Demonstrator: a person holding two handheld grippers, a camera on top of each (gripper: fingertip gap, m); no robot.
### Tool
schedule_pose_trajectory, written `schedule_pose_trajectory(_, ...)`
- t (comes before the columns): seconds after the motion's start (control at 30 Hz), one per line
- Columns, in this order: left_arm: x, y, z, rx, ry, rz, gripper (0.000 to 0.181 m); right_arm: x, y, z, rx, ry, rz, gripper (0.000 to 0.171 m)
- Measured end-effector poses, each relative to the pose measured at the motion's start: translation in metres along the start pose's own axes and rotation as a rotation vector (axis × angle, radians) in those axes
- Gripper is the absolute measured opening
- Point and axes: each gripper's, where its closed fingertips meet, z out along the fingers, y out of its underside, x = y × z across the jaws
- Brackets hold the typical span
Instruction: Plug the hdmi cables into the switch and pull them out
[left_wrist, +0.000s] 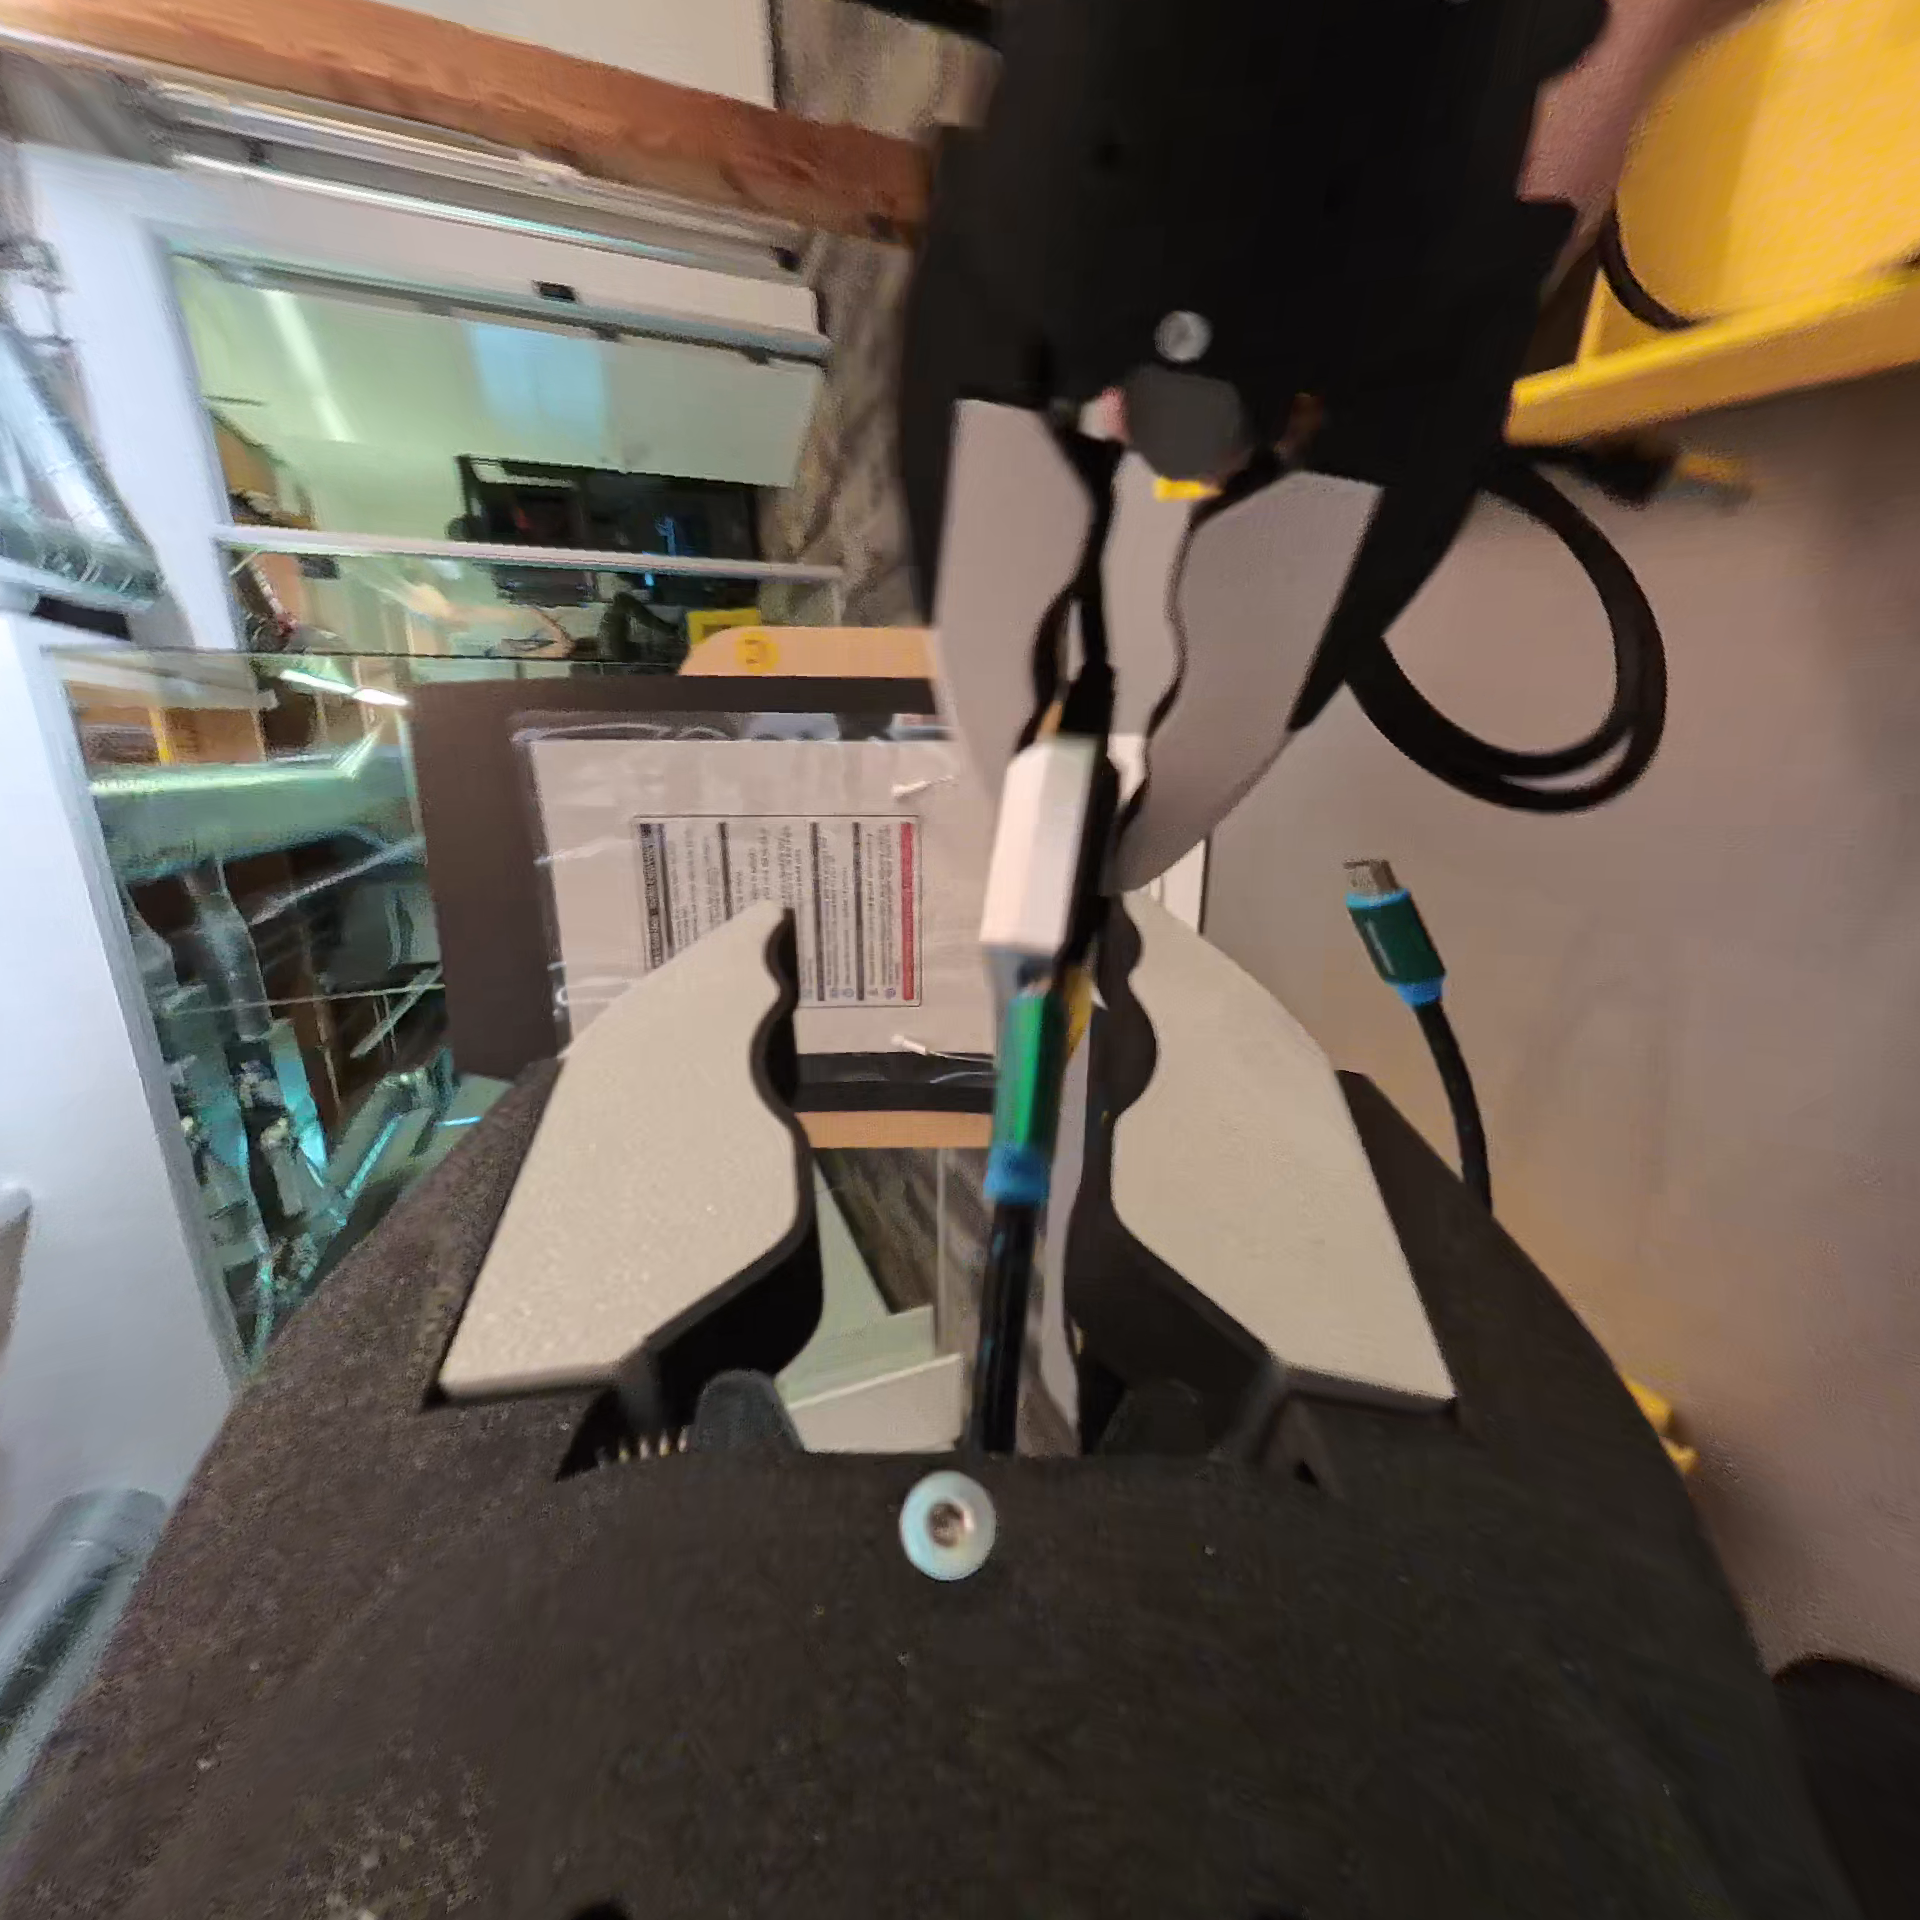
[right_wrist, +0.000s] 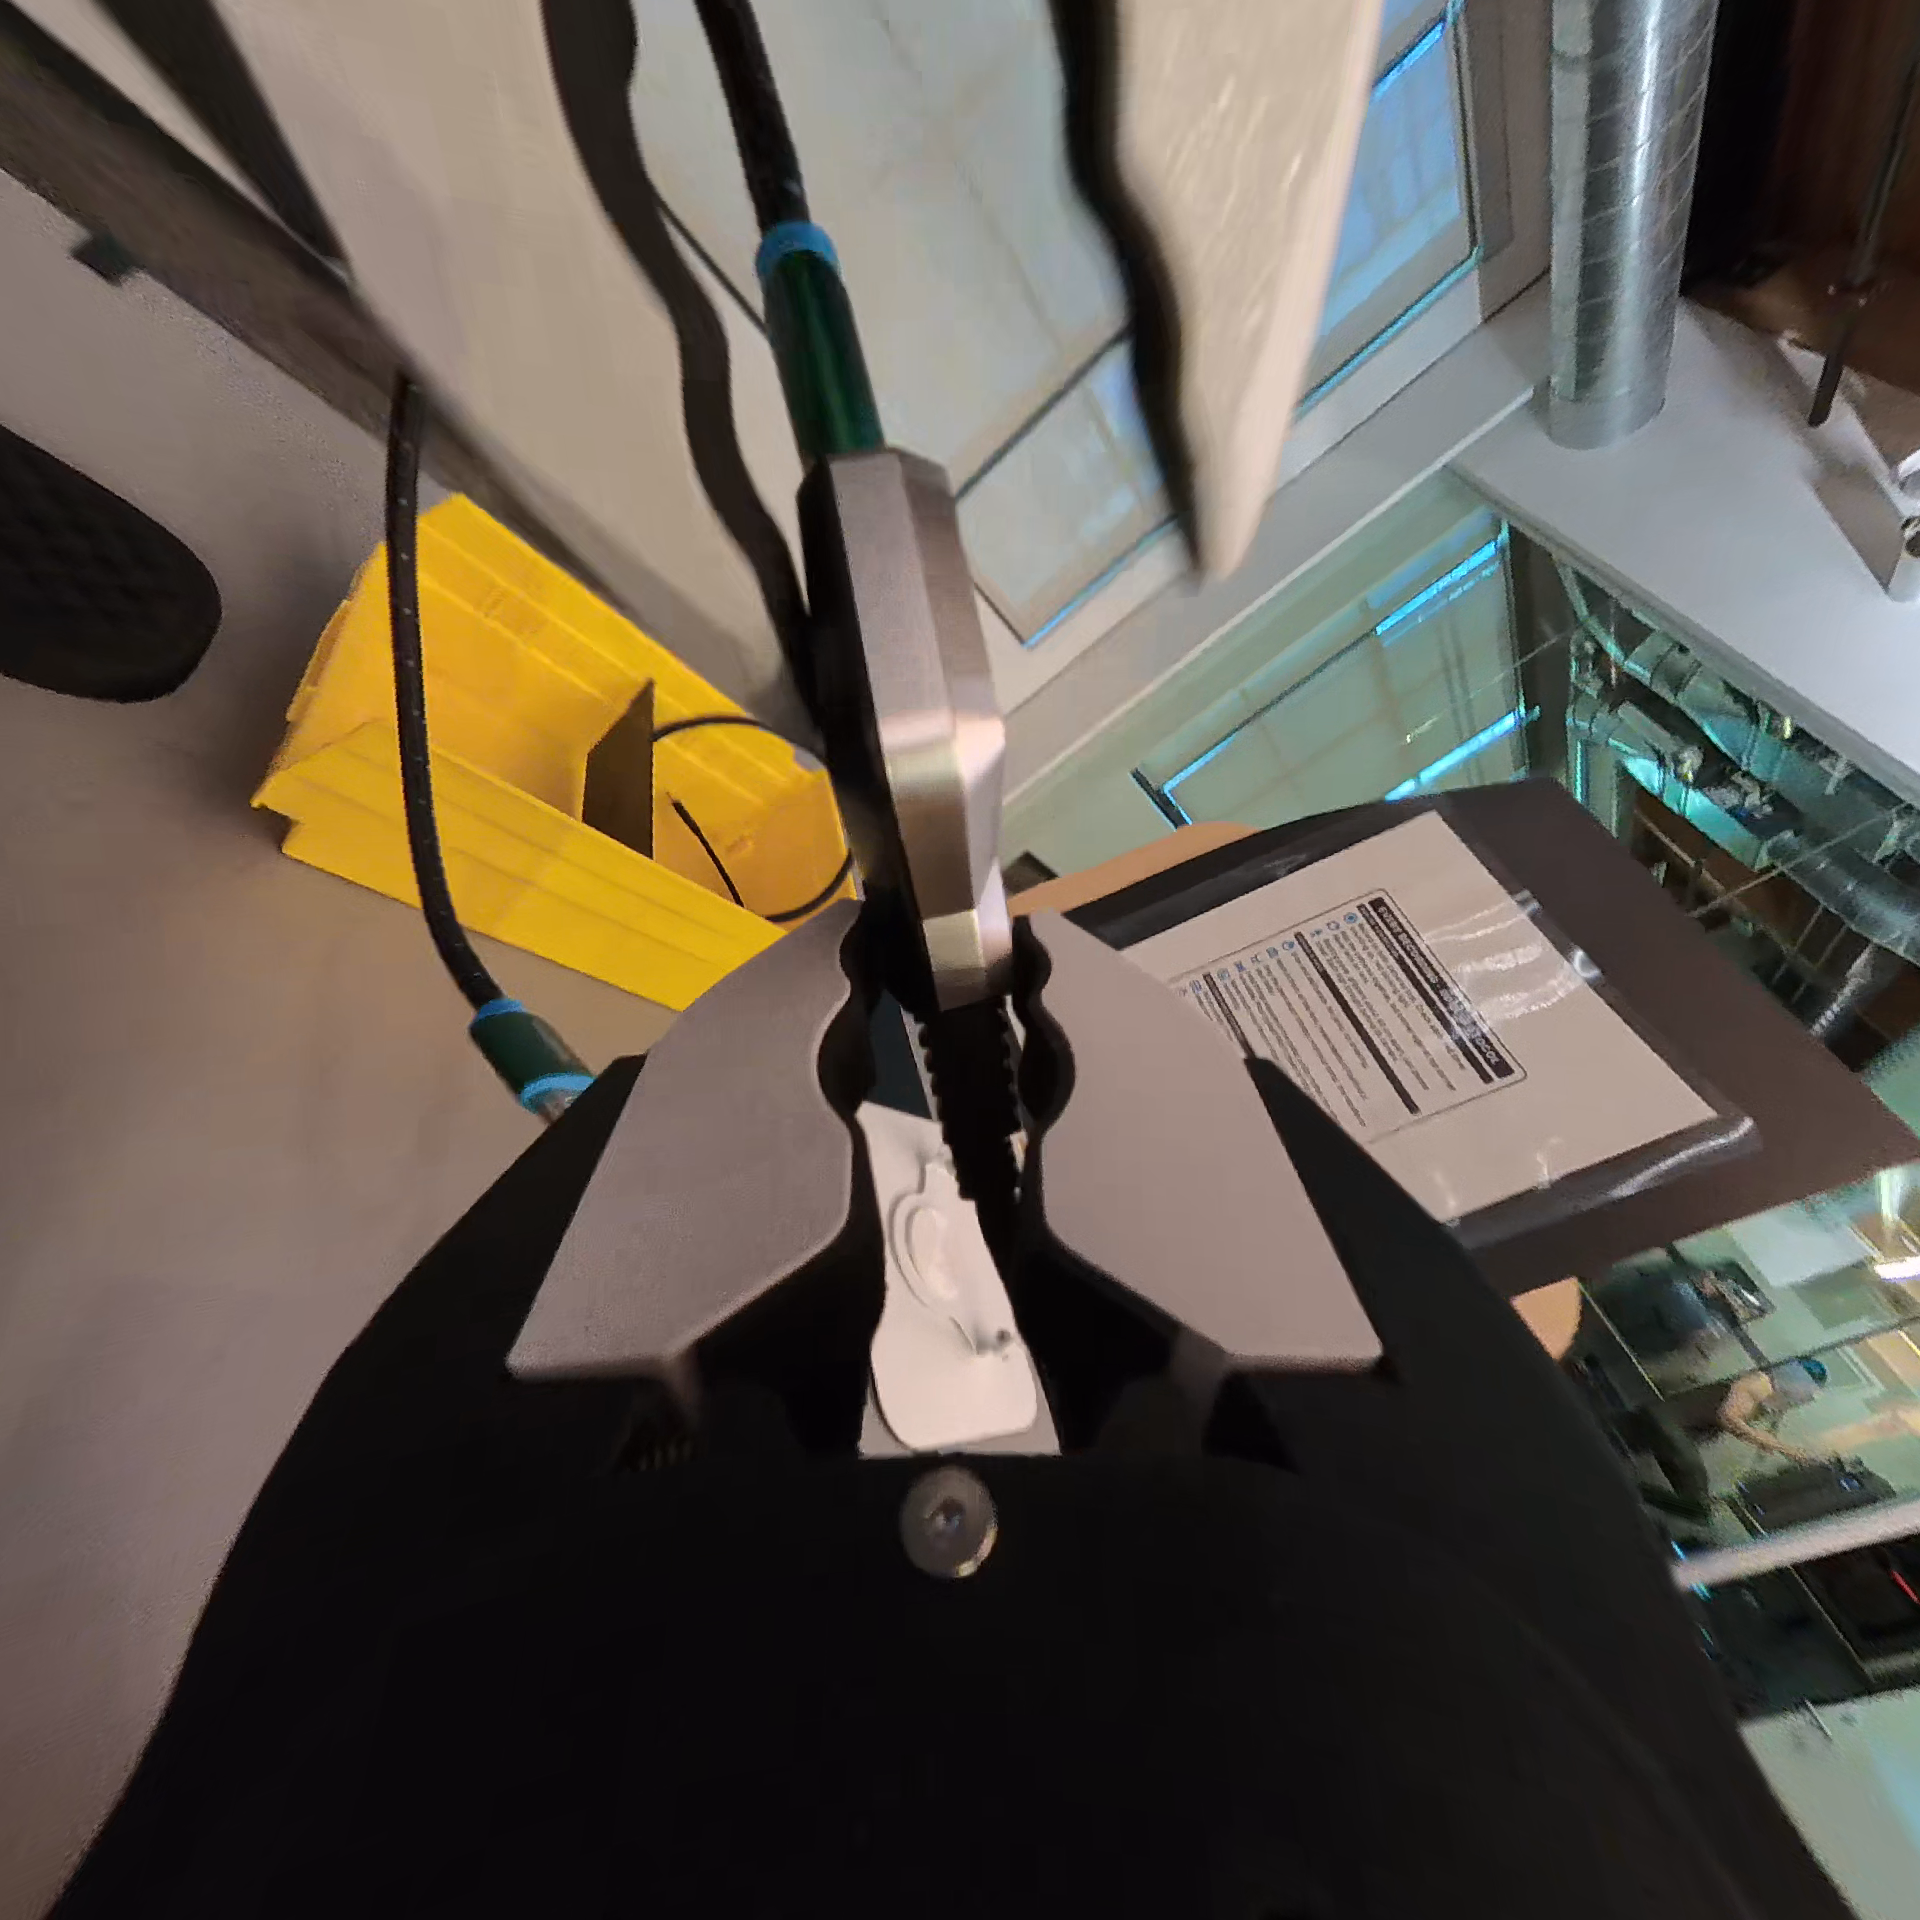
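My right gripper (right_wrist: 940, 935) is shut on one end of the silver HDMI switch (right_wrist: 925, 707), next to its black cable boot. A green HDMI plug (right_wrist: 821, 343) with a blue collar sits in the switch's far end. In the left wrist view my left gripper (left_wrist: 956, 925) is open, its fingers on either side of that green plug (left_wrist: 1023, 1081), just below the switch (left_wrist: 1039, 842). The plug is nearer the right finger. The right gripper (left_wrist: 1081, 800) reaches in from above. A second green HDMI plug (left_wrist: 1392, 935) lies free on the grey table and also shows in the right wrist view (right_wrist: 520, 1060).
A yellow bin (right_wrist: 540, 790) stands on the grey table (right_wrist: 208, 1039) near the free cable. A dark board with a white label sheet (right_wrist: 1455, 1039) lies beyond the switch. Black cable loops (left_wrist: 1558, 675) hang by the right gripper. Glass partitions stand behind. My hands' fingertips stand some 6 centimeters from each other.
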Motion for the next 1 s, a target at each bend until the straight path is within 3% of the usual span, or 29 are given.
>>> schedule_pose_trajectory(0.03,-0.007,0.001,-0.009,0.025,-0.015,-0.053,0.061,0.0,-0.001,-0.001,0.034,-0.007,0.012,0.025)
schedule_pose_trajectory(0.27,-0.061,0.017,-0.099,0.402,0.122,-0.555,0.069,0.005,-0.004,-0.017,0.222,-0.067,0.108,0.022)
schedule_pose_trajectory(0.43,-0.096,0.066,-0.125,0.54,-0.05,-0.704,0.065,0.002,-0.015,-0.03,0.388,-0.142,0.183,0.024)
schedule_pose_trajectory(0.53,-0.073,0.067,-0.117,0.676,0.01,-0.729,0.076,-0.003,-0.03,-0.036,0.514,-0.203,0.239,0.024)
schedule_pose_trajectory(0.63,-0.022,0.045,-0.095,0.824,0.233,-0.793,0.084,-0.009,-0.043,-0.039,0.597,-0.255,0.276,0.023)
schedule_pose_trajectory(0.8,0.017,0.009,-0.054,0.974,0.23,-0.787,0.077,-0.023,-0.054,-0.035,0.646,-0.314,0.29,0.024)
schedule_pose_trajectory(1.0,0.027,-0.025,-0.034,1.048,0.202,-0.677,0.062,-0.036,-0.054,-0.026,0.653,-0.343,0.27,0.024)
